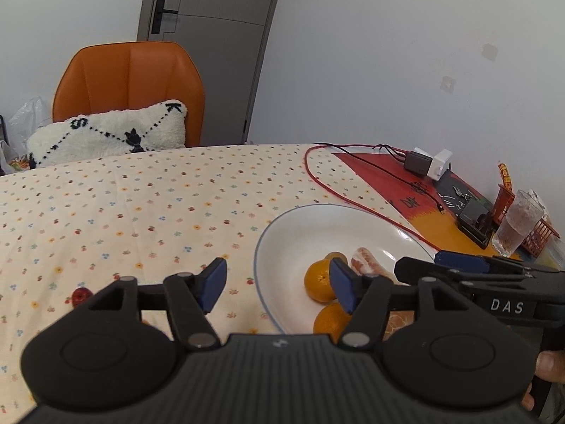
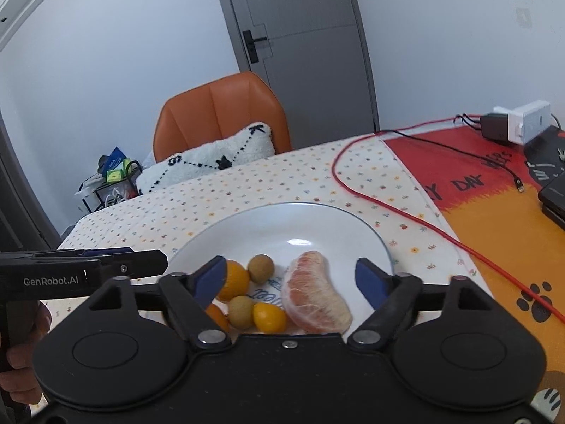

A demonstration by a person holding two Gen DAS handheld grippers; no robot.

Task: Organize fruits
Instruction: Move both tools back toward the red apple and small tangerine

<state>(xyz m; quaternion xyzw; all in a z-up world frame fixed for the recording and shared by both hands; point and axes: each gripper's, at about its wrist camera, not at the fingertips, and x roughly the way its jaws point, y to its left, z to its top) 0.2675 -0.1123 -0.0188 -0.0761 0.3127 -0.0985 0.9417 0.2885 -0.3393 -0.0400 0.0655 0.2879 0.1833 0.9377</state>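
A white plate [image 2: 317,219] holds a peeled pomelo segment [image 2: 317,293], oranges [image 2: 235,279], a small yellow fruit [image 2: 270,316] and two brownish round fruits [image 2: 261,265]. My right gripper [image 2: 293,279] is open and empty, low over the plate's near side, with the fruits between its blue pads. My left gripper [image 1: 279,284] is open and empty at the plate's [image 1: 282,236] left rim, beside an orange [image 1: 319,281]. A small red fruit [image 1: 80,296] lies on the cloth to its left. The right gripper also shows in the left wrist view [image 1: 416,265].
The table has a flower-patterned cloth [image 1: 141,212] and a red-orange mat [image 2: 494,212] at the right. A red cable [image 2: 388,208], chargers [image 2: 512,123], a glass [image 1: 517,224] and a red basket [image 1: 540,236] lie there. An orange chair [image 1: 130,77] with a pillow stands behind.
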